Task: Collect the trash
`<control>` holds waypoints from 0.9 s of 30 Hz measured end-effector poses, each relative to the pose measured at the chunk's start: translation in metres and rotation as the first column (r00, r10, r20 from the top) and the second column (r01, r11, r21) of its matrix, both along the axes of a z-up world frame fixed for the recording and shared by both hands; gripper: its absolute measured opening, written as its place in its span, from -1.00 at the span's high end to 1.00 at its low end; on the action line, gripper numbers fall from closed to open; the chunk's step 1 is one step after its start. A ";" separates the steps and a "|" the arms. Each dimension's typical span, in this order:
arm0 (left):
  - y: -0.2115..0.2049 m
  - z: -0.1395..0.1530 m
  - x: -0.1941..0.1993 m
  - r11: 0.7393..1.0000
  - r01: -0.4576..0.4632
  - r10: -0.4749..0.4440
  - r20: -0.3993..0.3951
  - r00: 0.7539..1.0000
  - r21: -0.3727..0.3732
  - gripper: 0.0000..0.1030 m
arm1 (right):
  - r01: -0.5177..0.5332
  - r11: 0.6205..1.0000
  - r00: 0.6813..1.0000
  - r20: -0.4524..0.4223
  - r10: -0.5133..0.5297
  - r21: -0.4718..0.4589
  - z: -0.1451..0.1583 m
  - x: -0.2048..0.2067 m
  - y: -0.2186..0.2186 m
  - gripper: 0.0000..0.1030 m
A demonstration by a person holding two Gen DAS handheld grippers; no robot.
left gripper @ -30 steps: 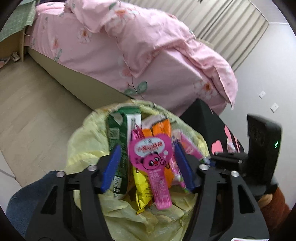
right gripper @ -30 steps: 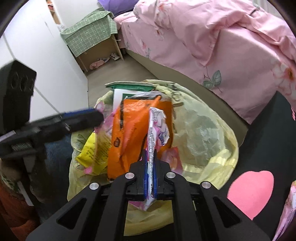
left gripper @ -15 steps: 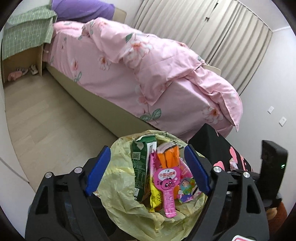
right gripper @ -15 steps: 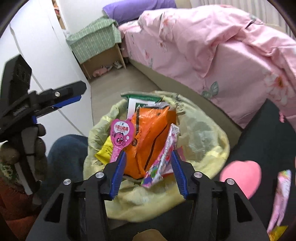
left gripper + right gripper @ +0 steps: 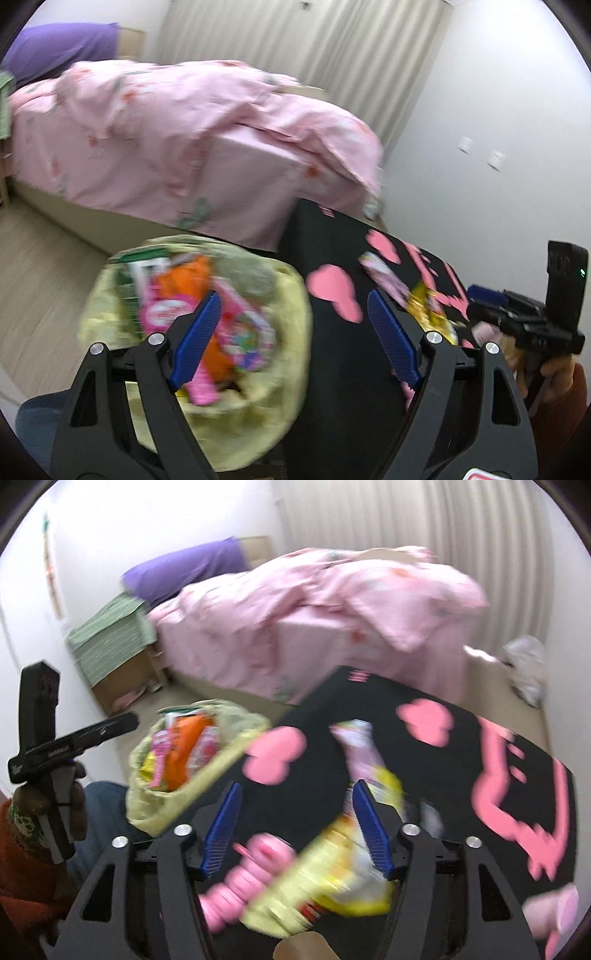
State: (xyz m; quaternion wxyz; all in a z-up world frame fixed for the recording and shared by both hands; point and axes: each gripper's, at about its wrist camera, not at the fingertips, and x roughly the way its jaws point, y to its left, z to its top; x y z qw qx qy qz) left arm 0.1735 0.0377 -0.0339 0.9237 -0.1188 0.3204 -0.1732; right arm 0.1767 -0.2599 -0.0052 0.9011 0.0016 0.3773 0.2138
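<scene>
Below right claw (image 5: 293, 829), spread wide and empty: yellow snack packet (image 5: 325, 878) on black table (image 5: 436, 775), long axis diagonal, lower-left to upper-right. Left claw (image 5: 291, 339), also open and empty, farther off beside trash bag (image 5: 280, 398).

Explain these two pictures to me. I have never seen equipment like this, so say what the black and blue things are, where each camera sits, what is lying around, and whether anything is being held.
No robot here: a person holds a hand-operated two-finger gripper in each hand, each with a wide-angle camera looking forward along its blue fingers. One picture is from the left gripper, the other from the right gripper. Both stand open and hold nothing. Each view also shows the other gripper off to the side.

Below is a black table with pink shapes printed on it. On it lie snack wrappers: a pink wrapper, a yellow wrapper, and a pink ribbed object, blurred by motion. Beside the table is a yellow trash bag already stuffed with wrappers. Behind is a bed with pink bedding.
</scene>
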 end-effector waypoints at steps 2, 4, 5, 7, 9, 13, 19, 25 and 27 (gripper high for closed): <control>-0.017 0.002 -0.001 0.999 0.052 -0.052 0.006 0.999 0.010 -0.50 | 0.075 0.997 0.997 0.014 -0.075 -0.001 -0.001 -0.011 -0.028 -0.26; -0.035 0.004 -0.001 0.995 0.097 -0.097 0.010 0.995 0.021 -0.50 | 0.110 0.994 0.994 0.027 -0.109 -0.005 -0.002 -0.019 -0.048 -0.38; -0.042 0.005 -0.002 0.993 0.117 -0.118 0.013 0.993 0.028 -0.50 | 0.123 0.992 0.992 0.037 -0.124 0.005 -0.004 -0.025 -0.060 -0.38; -0.061 0.008 -0.003 0.985 0.166 -0.167 0.027 0.986 0.046 -0.50 | 0.139 0.990 0.989 0.036 -0.140 0.032 -0.008 -0.031 -0.074 -0.38; -0.077 0.010 -0.003 0.977 0.209 -0.211 0.037 0.977 0.051 -0.51 | 0.147 0.987 0.989 0.005 -0.147 0.060 -0.016 -0.038 -0.088 -0.38; -0.107 0.005 -0.001 0.954 0.299 -0.299 0.009 0.954 0.021 -0.66 | 0.156 0.988 0.988 0.018 -0.156 0.001 -0.026 -0.049 -0.096 -0.38; -0.131 -0.016 0.006 0.958 0.285 -0.282 -0.063 0.957 0.044 -0.73 | 0.159 0.987 0.987 -0.008 -0.159 -0.004 -0.045 -0.051 -0.097 -0.39; -0.118 -0.017 0.002 0.976 0.216 -0.213 -0.051 0.976 0.042 -0.73 | 0.185 0.981 0.983 0.001 -0.185 0.061 -0.051 -0.029 -0.091 -0.39; -0.113 -0.017 0.002 0.979 0.204 -0.202 -0.062 0.977 0.028 -0.73 | 0.193 0.973 0.981 -0.010 -0.193 0.127 -0.051 -0.012 -0.091 -0.39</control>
